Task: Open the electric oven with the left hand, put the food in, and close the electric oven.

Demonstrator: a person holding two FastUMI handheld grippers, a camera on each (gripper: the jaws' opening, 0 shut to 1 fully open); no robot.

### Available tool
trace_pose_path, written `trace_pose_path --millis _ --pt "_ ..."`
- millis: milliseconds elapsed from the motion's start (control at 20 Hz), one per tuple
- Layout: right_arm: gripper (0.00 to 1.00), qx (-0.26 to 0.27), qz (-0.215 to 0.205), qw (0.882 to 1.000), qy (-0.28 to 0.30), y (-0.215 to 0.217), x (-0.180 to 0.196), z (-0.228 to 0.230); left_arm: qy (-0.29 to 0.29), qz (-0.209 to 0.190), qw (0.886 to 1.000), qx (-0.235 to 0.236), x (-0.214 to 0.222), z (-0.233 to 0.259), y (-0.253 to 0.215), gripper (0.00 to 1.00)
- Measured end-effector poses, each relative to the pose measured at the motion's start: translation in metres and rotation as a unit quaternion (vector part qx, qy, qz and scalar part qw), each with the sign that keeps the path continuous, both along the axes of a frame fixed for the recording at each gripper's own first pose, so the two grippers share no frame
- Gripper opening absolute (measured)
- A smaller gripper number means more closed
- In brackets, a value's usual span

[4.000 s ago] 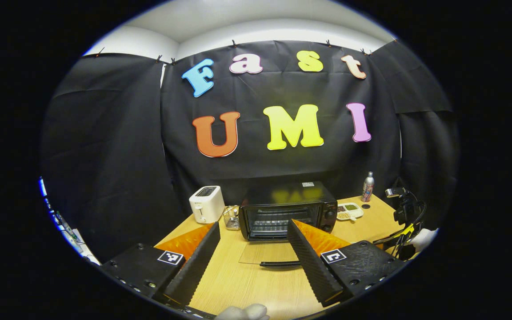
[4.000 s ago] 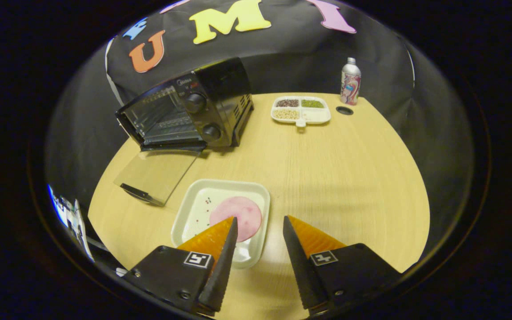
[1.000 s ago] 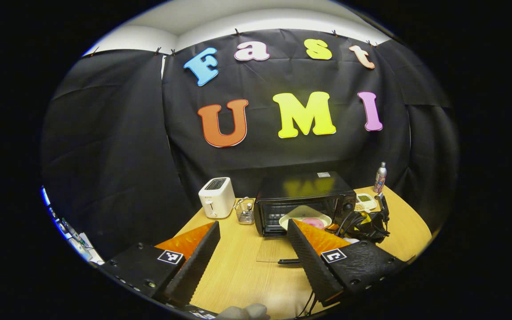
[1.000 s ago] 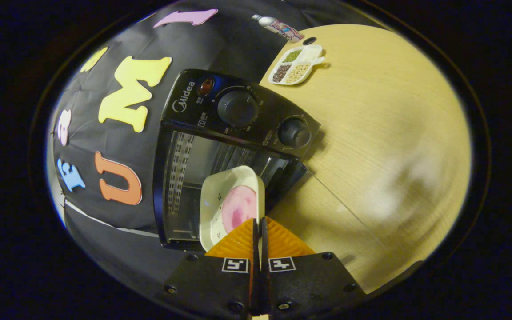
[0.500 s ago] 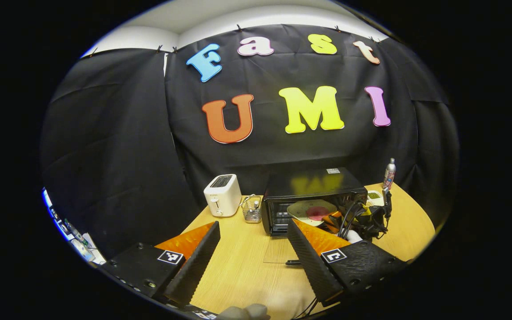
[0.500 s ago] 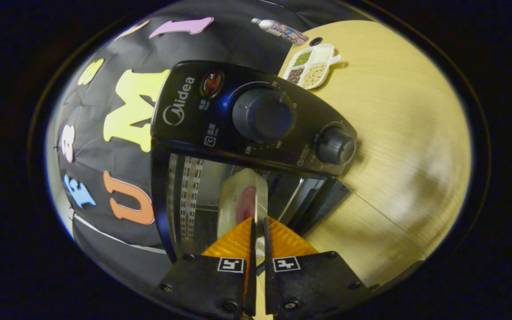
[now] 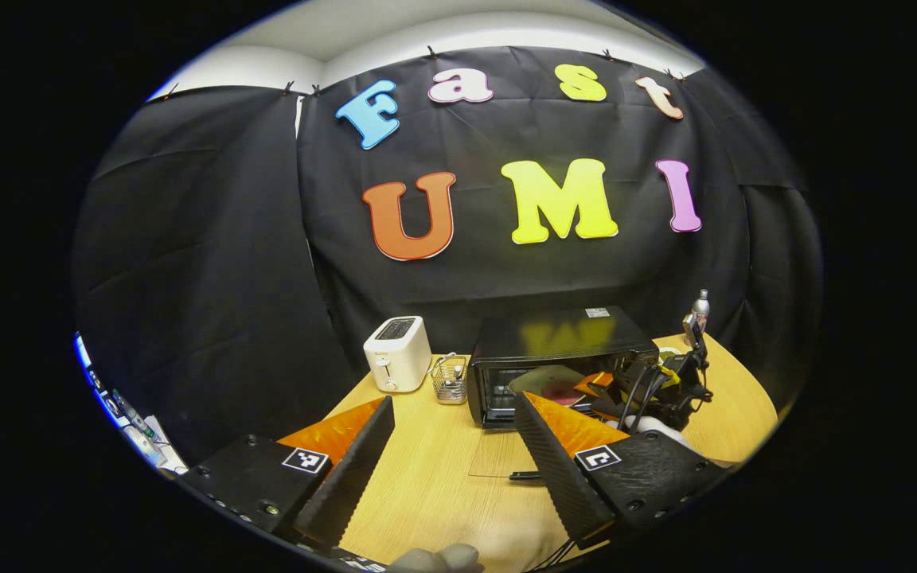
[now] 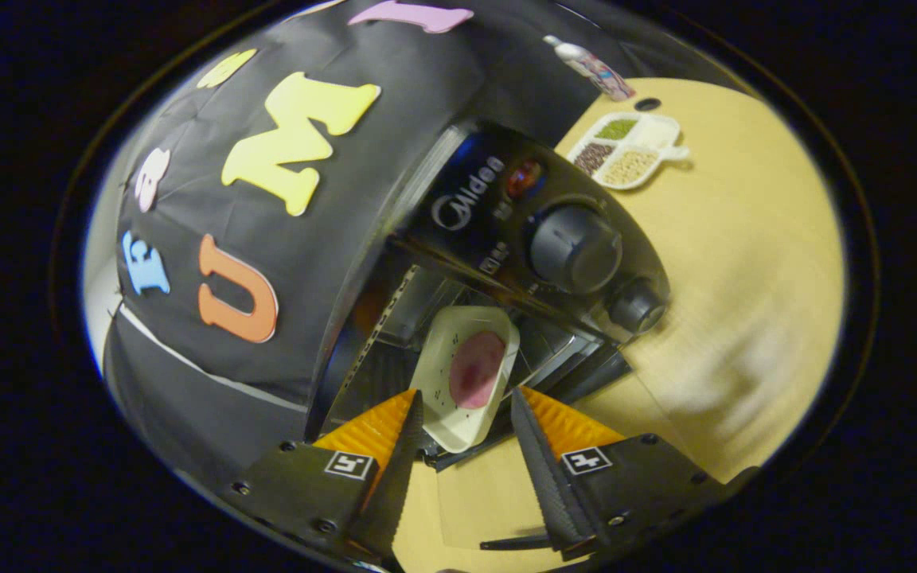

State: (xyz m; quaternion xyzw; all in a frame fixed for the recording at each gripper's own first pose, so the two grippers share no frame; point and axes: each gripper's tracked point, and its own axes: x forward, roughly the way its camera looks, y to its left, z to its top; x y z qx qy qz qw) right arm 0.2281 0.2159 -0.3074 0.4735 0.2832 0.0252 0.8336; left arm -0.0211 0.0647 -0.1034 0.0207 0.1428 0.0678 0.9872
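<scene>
Release step, judged: right gripper [image 8: 458, 430] sits spread at the electric oven [image 8: 506, 263] mouth, fingers apart from the plate [image 8: 466, 374]; best drawn straight back, level, clear of the lowered glass door [image 8: 498, 493]. Left gripper [image 7: 450, 446] spread, holding nothing, near the door handle [image 7: 526, 476] for closing. Plate: holds one pink food slice [image 8: 476, 358], resting inside the oven, near edge at the opening. Divided dish [image 8: 626, 151]: grains, separate compartments. Wire basket [image 7: 450, 380]: contents unclear.
</scene>
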Motion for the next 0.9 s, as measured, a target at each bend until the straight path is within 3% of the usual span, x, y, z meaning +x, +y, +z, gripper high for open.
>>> trace_pose_path --millis 50,100,150,400,450,550,700,750,800,850,900 --pt "0.71 -0.020 0.010 1.000 -0.007 -0.004 -0.008 0.008 -0.002 -0.001 1.000 -0.001 0.000 0.000 0.001 0.97" --pt "0.90 -0.041 0.021 0.999 -0.017 -0.008 -0.016 0.016 -0.003 -0.002 1.000 -0.002 0.000 -0.001 0.000 0.97" --pt "0.85 -0.068 0.031 0.997 -0.025 -0.013 -0.027 0.025 -0.004 -0.005 1.000 -0.003 0.000 -0.001 0.001 0.97" --pt "0.94 -0.210 0.059 0.974 -0.064 -0.053 -0.074 0.068 -0.019 -0.026 0.999 -0.004 0.001 -0.002 -0.004 0.97" --pt "1.00 -0.232 0.058 0.968 -0.072 -0.065 -0.086 0.076 -0.021 -0.033 0.999 -0.007 0.001 -0.003 -0.007 0.97" --pt "0.94 -0.272 0.060 0.957 -0.079 -0.084 -0.106 0.090 -0.026 -0.047 0.999 -0.012 0.001 -0.008 -0.010 0.97" --pt "0.95 -0.319 0.049 0.943 -0.081 -0.113 -0.135 0.109 -0.027 -0.062 0.997 -0.027 -0.001 -0.022 -0.013 0.96" --pt "1.00 -0.338 0.042 0.936 -0.085 -0.121 -0.145 0.117 -0.024 -0.066 0.997 -0.032 -0.002 -0.029 -0.013 0.97" --pt "0.95 -0.357 0.035 0.929 -0.089 -0.130 -0.154 0.125 -0.023 -0.069 0.997 -0.035 -0.002 -0.035 -0.013 0.96" --pt "1.00 -0.375 0.030 0.921 -0.098 -0.138 -0.167 0.133 -0.020 -0.072 0.996 -0.038 -0.002 -0.043 -0.012 0.97" --pt "0.95 -0.392 0.027 0.914 -0.103 -0.144 -0.176 0.140 -0.016 -0.075 0.996 -0.040 -0.003 -0.052 -0.012 0.97"
